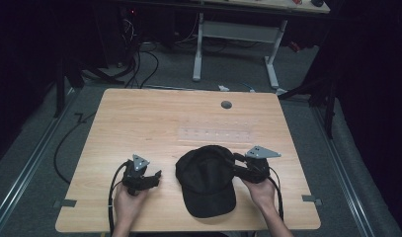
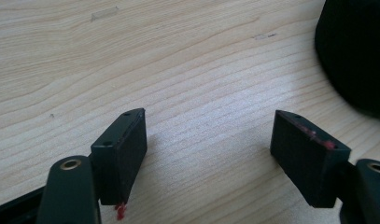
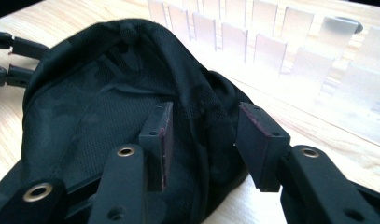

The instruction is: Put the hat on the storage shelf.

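- Dark room all round with cables on the grey floor, and a light wooden table [image 1: 139, 113] in the middle, with a faint strip of clear plastic tabs [image 1: 216, 134] lying flat on it past the cap.
- Left gripper [image 1: 148, 178] sits low on the table at the left, jaws wide apart with only bare wood between them, a bit off from the cap's edge. Looks parked to me.
- Black fabric baseball cap [image 1: 207, 177] lies near the front edge, between the two grippers, brim toward the person.
- Right gripper [image 3: 201, 140] is at the cap's right side. Jaws are partly open, straddling a raised fold of the fabric, pads not pressing yet as far as I can see.
- My read: it's the grab step. Next it needs to pinch that fold firmly before lifting.
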### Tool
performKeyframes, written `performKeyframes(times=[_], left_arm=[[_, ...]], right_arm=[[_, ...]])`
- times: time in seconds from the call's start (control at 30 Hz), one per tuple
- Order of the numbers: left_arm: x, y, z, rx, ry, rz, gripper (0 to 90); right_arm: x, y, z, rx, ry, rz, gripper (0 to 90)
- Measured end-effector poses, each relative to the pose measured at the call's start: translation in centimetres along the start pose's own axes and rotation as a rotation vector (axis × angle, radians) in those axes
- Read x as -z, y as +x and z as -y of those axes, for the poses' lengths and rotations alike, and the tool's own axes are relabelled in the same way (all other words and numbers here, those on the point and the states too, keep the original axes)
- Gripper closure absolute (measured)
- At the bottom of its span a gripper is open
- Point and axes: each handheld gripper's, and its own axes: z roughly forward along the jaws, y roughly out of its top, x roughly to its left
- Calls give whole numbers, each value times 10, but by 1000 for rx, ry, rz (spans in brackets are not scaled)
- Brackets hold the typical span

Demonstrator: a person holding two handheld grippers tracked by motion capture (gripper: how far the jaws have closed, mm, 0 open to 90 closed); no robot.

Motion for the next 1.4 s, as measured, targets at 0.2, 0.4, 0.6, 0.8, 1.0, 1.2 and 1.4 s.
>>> performKeyframes(times=[0.2,0.4,0.6,0.8,1.0,1.2,1.4], left_arm=[[0,0,0,0,0,0,274],[0,0,0,0,1,0,274],[0,0,0,-1,1,0,272],[0,0,0,-1,2,1,272],[0,0,0,-1,2,1,272],[0,0,0,-3,1,0,272],[0,0,0,-2,1,1,272]], right_arm=[[-6,0,-1,4,14,-18,619],[-18,-2,-3,-11,59,-42,643],[-26,-3,0,-20,71,-57,727],[-26,-10,3,-37,55,-104,809],[-24,-14,4,-39,42,-144,859],[-22,-15,5,-40,32,-163,864],[-16,-15,3,-34,8,-182,866]])
